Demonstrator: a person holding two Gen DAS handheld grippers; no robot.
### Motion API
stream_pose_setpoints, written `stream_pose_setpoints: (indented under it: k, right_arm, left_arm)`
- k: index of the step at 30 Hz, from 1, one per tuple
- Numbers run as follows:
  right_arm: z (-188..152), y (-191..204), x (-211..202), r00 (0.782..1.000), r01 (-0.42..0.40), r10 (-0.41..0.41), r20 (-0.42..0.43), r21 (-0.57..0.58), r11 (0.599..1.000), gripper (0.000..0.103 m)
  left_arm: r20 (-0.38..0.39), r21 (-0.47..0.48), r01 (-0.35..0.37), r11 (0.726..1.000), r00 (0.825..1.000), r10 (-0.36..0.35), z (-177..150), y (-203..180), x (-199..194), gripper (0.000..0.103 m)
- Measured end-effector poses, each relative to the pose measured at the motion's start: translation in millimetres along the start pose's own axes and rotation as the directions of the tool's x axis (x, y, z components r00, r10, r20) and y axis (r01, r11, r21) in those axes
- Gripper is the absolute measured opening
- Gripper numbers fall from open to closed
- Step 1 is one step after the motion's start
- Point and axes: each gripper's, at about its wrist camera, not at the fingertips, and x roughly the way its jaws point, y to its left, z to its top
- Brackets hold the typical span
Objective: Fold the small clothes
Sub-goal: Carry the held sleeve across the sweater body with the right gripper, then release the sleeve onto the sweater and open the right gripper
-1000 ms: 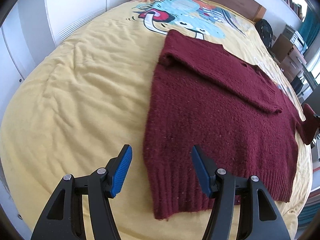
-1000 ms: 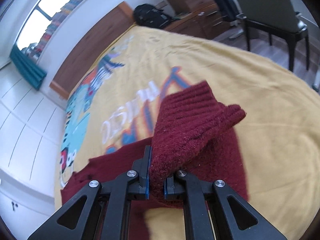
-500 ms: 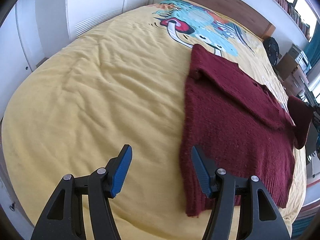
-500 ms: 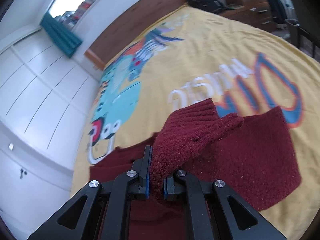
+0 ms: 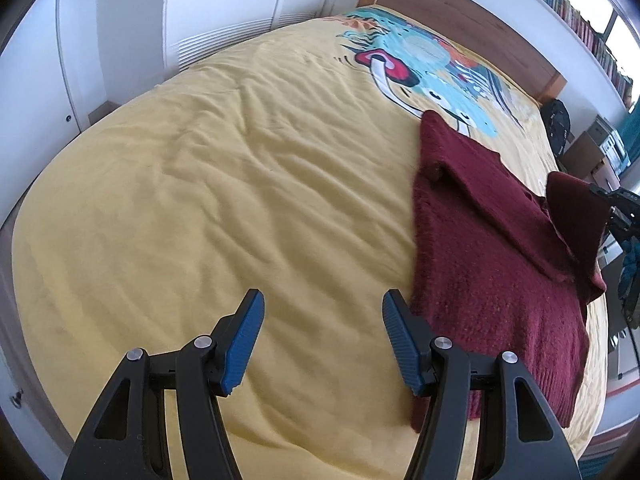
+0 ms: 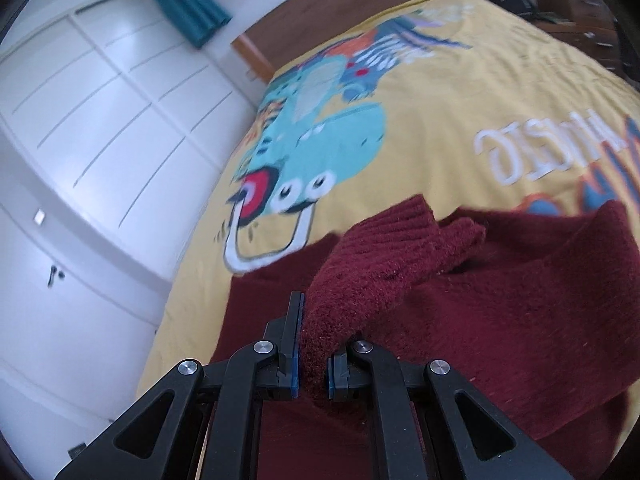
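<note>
A dark red knitted sweater (image 5: 492,264) lies flat on the yellow bedspread (image 5: 240,184), one sleeve folded across its chest. My left gripper (image 5: 322,340) is open and empty, hovering over bare bedspread just left of the sweater's hem. My right gripper (image 6: 311,364) is shut on the other sleeve's ribbed cuff (image 6: 384,264) and holds it lifted above the sweater body (image 6: 520,320). In the left wrist view the lifted sleeve (image 5: 576,208) hangs at the sweater's far right.
The bedspread has a cartoon print (image 5: 424,72) near the wooden headboard (image 5: 460,24). White wardrobe doors (image 6: 80,152) stand beside the bed. A black backpack (image 5: 556,124) and boxes sit past the bed's far side.
My right gripper has carried the sleeve cuff inward over the sweater body. My left gripper has drawn off the hem to the left, still open.
</note>
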Motion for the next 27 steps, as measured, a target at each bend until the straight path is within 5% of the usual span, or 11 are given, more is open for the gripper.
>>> stream_pose_setpoints:
  k: [12, 27]
  right_arm:
    - [-68, 43, 88, 0.982, 0.032, -0.057, -0.179, -0.138, 0.99, 0.012]
    - [-99, 47, 105, 0.966, -0.023, -0.022, -0.257, -0.174, 0.984, 0.035]
  left_arm:
    - [-0.003, -0.036, -0.012, 0.999, 1.0, 0.012, -2, 20, 0, 0.056]
    - [-0.014, -0.038, -0.007, 0.999, 1.0, 0.006, -4, 20, 6, 0.056]
